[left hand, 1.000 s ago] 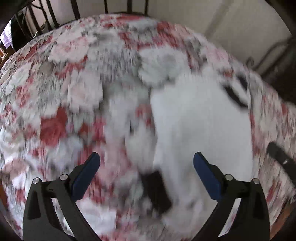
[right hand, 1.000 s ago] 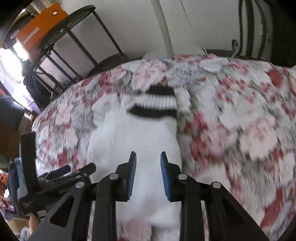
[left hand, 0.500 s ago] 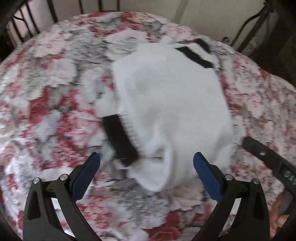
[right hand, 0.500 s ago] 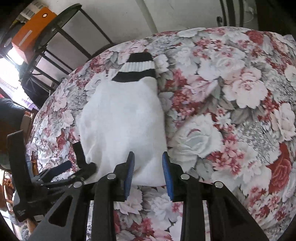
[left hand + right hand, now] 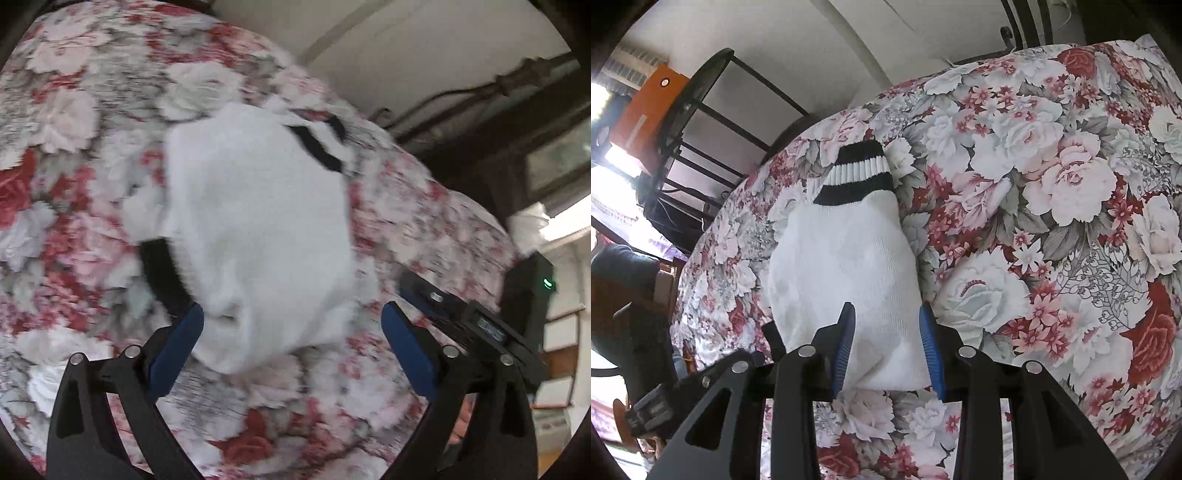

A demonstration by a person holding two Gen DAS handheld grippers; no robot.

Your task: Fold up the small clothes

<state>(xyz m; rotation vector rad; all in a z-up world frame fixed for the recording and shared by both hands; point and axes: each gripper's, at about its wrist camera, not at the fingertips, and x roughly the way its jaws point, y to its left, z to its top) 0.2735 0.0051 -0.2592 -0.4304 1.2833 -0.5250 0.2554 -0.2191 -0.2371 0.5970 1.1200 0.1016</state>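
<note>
The white sock (image 5: 846,269) lay folded on the floral bedspread (image 5: 1052,206), directly ahead of the right gripper (image 5: 886,343). Its near folded edge sat between the right gripper's 2 blue pads (image 5: 929,347). The pads flanked the fabric on either side; whether they pressed on it could not be told from this view. The black-and-white striped cuff (image 5: 858,173) pointed away from the right gripper, at the far end of the sock.

In the left wrist view the picture was blurred. The left gripper (image 5: 291,343) stood with its jaws wide apart, nothing between the pads. The sock (image 5: 258,229) lay ahead of it, its rounded near end reaching into the space between the 2 fingertips without touching either. 1 black band (image 5: 162,273) showed on the sock's left edge, just ahead of the left pad. A 2nd striped cuff (image 5: 321,144) showed at the far right corner of the sock.

The right gripper's black body (image 5: 472,321) appeared to the right of the left gripper, near the sock's right edge. The left gripper's body (image 5: 701,384) appeared low and to the left of the right gripper, beside the sock's near left corner.

Beyond the bed, to the far left of the right gripper, stood a black metal rack (image 5: 701,122) carrying an orange box (image 5: 646,107). A person's dark sleeve (image 5: 620,280) showed at the left edge.
</note>
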